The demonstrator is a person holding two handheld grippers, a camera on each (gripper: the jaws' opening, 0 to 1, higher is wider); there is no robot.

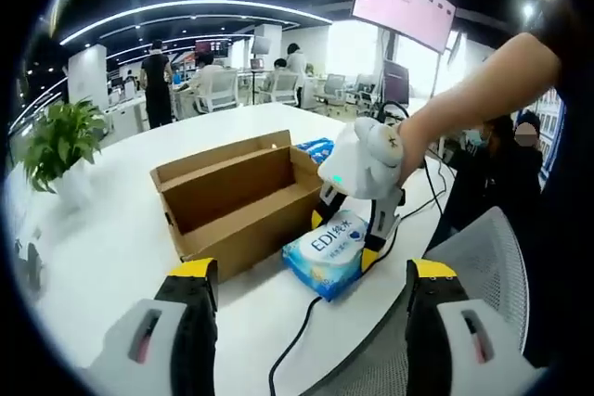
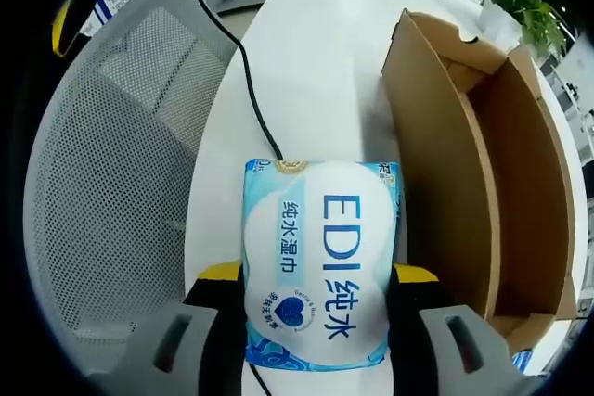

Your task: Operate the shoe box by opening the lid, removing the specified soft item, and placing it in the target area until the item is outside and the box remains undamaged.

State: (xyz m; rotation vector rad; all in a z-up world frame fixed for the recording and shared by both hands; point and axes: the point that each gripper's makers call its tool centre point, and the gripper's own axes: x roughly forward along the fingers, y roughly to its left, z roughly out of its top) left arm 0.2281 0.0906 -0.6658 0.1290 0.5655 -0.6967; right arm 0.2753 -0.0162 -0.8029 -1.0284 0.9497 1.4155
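An open brown cardboard shoe box [image 1: 237,194] lies on the white table with its inside bare. Just in front of it is a soft blue-and-white pack of wet wipes [image 1: 325,252], low over the table's near edge. My right gripper [image 1: 345,238], held by a person's hand, is shut on this pack. In the right gripper view the pack [image 2: 320,257] sits between the two jaws of the right gripper [image 2: 318,275], with the box [image 2: 492,164] to its right. My left gripper [image 1: 313,271] is open and holds nothing, hanging back from the pack.
A grey mesh chair [image 2: 111,164] stands against the table's near edge, and a black cable [image 2: 249,81] trails over the table [image 1: 111,229]. A potted plant [image 1: 60,141] stands at the far left. Another blue pack [image 1: 316,147] lies behind the box. People sit at desks behind.
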